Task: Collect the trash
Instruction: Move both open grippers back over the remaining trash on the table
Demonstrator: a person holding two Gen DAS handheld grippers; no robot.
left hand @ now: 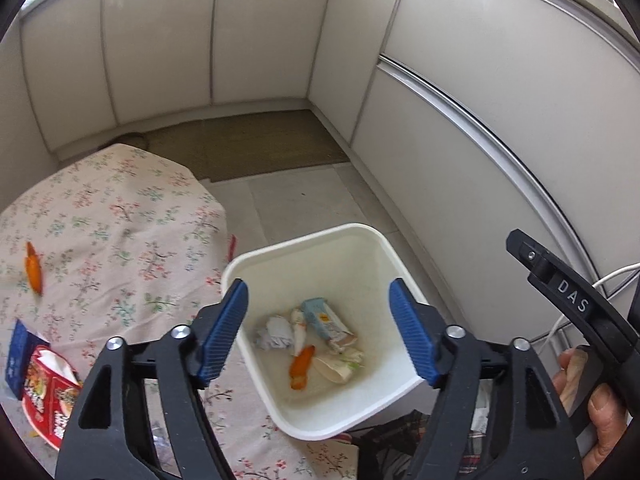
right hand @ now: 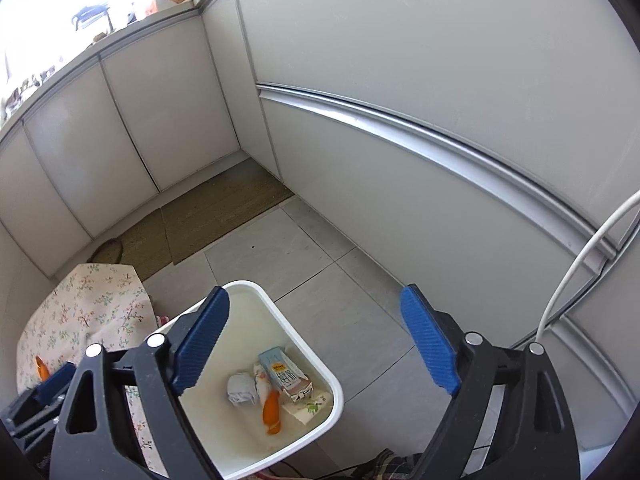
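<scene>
Lower left, surface (left hand: 120, 216): orange peel (left hand: 34, 268) and red snack carton (left hand: 44, 396) remain; light, crushable, pinch edges.
Bin (left hand: 360, 232): collected scraps inside.
Left tongs (left hand: 320, 320): wide, empty.
Right tongs (right hand: 316, 344): wide, empty.

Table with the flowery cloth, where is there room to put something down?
The table is bare across its middle and far end, between the orange peel near its left edge and the white bin beside its right edge. It is crowded at the near left corner, where the red packet and blue packet lie.
</scene>
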